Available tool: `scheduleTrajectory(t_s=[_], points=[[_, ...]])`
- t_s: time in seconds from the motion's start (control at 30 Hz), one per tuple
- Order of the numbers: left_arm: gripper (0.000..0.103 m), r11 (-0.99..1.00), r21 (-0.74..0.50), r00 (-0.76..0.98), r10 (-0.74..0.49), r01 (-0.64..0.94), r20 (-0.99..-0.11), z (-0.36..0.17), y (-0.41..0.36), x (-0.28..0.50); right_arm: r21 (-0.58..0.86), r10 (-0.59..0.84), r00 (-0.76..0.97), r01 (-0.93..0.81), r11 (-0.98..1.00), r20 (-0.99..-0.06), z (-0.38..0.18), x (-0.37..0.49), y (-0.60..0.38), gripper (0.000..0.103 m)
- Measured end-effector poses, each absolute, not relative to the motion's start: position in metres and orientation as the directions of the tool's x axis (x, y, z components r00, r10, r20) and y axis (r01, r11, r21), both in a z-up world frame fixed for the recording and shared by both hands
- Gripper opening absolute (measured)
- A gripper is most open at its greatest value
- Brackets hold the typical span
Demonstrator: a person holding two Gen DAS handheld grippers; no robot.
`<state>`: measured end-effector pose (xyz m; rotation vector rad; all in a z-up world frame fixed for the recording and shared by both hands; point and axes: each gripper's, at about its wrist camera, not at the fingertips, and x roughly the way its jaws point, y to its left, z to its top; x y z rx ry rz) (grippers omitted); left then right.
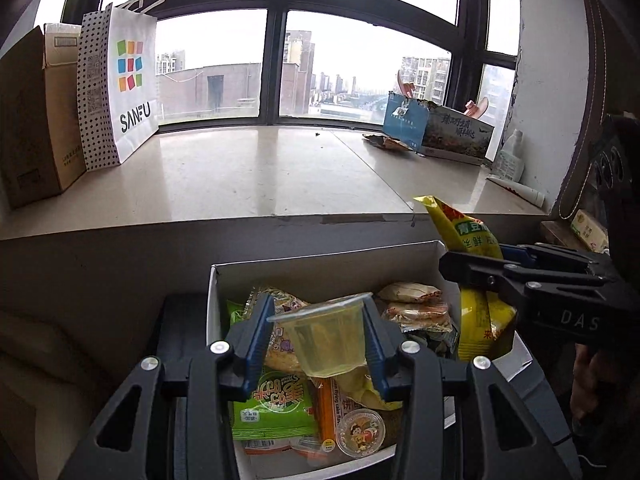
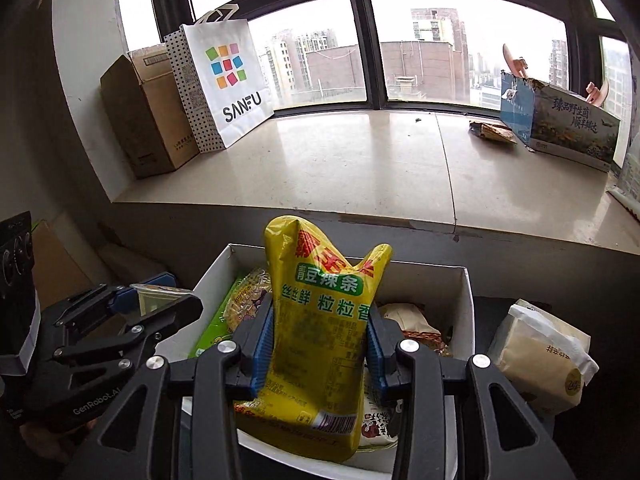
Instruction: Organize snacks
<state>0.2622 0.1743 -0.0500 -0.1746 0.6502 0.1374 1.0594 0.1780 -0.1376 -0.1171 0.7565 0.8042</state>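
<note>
My left gripper [image 1: 320, 330] is shut on a clear jelly cup [image 1: 326, 340] with yellowish filling, held over the white snack box [image 1: 320, 266]. In the box lie several packets: a green one [image 1: 272, 408], an orange stick [image 1: 326, 412], a small round cup [image 1: 360, 432] and wrapped cakes [image 1: 416, 304]. My right gripper [image 2: 320, 344] is shut on a tall yellow snack bag [image 2: 320, 320], upright over the same box [image 2: 464, 300]. In the left wrist view that bag [image 1: 476, 312] and the right gripper [image 1: 500, 276] hang at the box's right rim. The left gripper [image 2: 160, 304] with its cup shows at the left of the right wrist view.
Behind the box runs a wide stone windowsill [image 1: 260, 172]. On it stand a cardboard box [image 1: 36, 128], a white SANFU paper bag [image 1: 120, 88] and a printed carton [image 1: 440, 128]. A beige pouch [image 2: 544, 360] lies right of the snack box.
</note>
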Motion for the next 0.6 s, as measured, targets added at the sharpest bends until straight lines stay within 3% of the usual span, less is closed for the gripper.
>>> scheduleTrajectory(t_s=[0.07,0.1,0.13,0.17,0.2,0.23,0.33,0.43,0.6], points=[[0.048,0.974,-0.112,0.776,0.084,-0.195,-0.626,-0.054,0.176,0.268,0.181,0.595,0.456,-0.673,0.717,-0.661,-0.141,1.067,0.179,0.044],[0.058,0.974,-0.113,0.767,0.08,-0.195,-0.637,-0.056,0.176,0.271,0.196,0.599,0.449,-0.668,0.718,-0.663,-0.143,1.071,0.178,0.045],[0.066,0.975,-0.126,0.761,0.062,-0.185,-0.645,-0.059,0.177,0.273,0.223,0.61,0.426,-0.668,0.71,-0.668,-0.146,1.075,0.178,0.053],[0.093,0.974,-0.143,0.756,0.041,-0.175,-0.653,-0.061,0.177,0.274,0.246,0.62,0.41,-0.665,0.705,-0.669,-0.15,1.079,0.177,0.069],[0.103,0.973,-0.149,0.757,0.035,-0.174,-0.652,-0.062,0.178,0.274,0.246,0.614,0.41,-0.659,0.711,-0.675,-0.153,1.08,0.177,0.078],[0.103,0.973,-0.143,0.762,0.049,-0.183,-0.646,-0.062,0.178,0.272,0.224,0.597,0.433,-0.651,0.725,-0.675,-0.155,1.079,0.175,0.091],[0.103,0.964,-0.172,0.764,0.047,-0.204,-0.643,-0.062,0.183,0.266,0.198,0.561,0.467,-0.621,0.758,-0.683,-0.158,1.08,0.165,0.102],[0.103,0.956,-0.185,0.777,0.065,-0.228,-0.626,-0.056,0.184,0.255,0.224,0.558,0.475,-0.59,0.776,-0.68,-0.153,1.079,0.152,0.103],[0.103,0.969,-0.066,0.864,0.18,-0.238,-0.47,-0.028,0.157,0.212,0.086,0.52,0.612,-0.595,0.799,-0.595,-0.125,1.042,0.137,0.103]])
